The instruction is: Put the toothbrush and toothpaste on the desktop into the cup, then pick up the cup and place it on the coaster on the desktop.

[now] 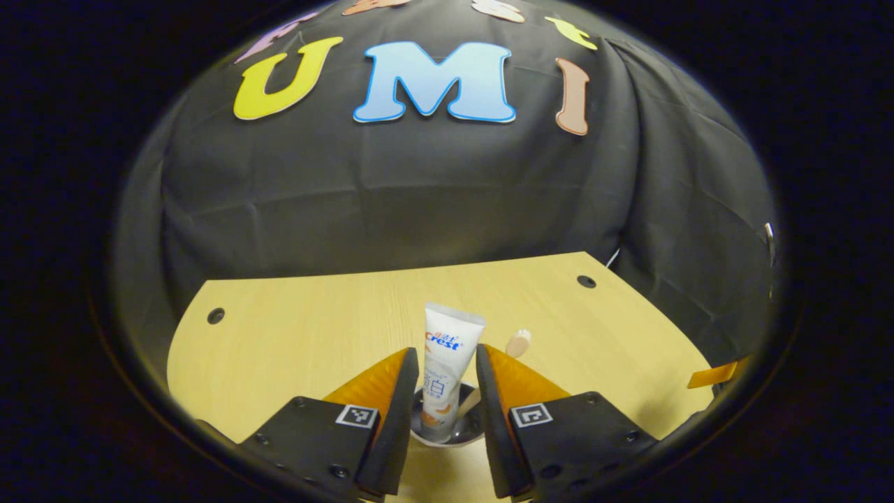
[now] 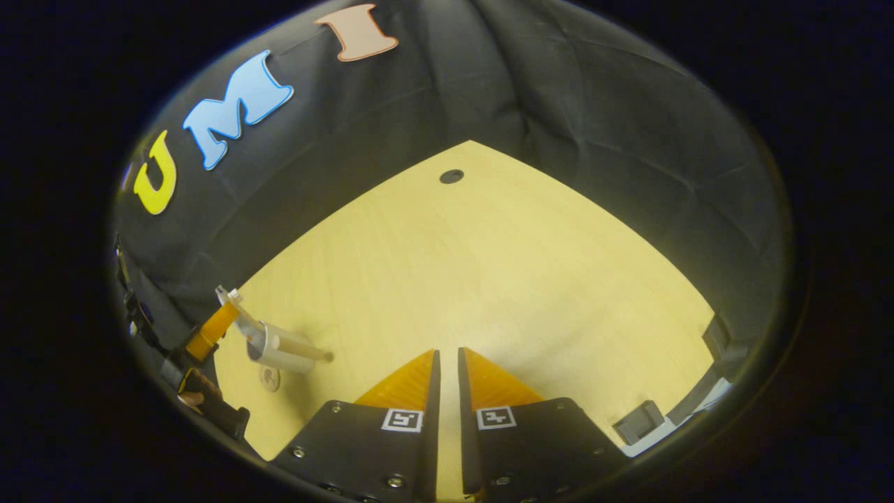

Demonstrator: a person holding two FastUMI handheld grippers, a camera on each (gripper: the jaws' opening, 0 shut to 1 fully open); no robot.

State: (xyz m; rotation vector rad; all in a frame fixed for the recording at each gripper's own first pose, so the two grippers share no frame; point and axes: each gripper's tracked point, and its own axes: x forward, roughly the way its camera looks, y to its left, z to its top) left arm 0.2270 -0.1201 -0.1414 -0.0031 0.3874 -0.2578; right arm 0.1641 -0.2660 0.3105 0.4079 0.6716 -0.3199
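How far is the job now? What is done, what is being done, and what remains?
Done: the toothpaste stands in the cup, and the toothbrush seems to be in it too. In hand: the left gripper flanks the tube; whether it grips is unclear. The right gripper is shut and empty. Left: lifting the cup onto the small round coaster beside it.

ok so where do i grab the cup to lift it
Grip the cup by its round wall below the rim, a finger on each side, coming level from the near side. It stands upright with the toothpaste sticking out of its mouth, blocking a top grab.
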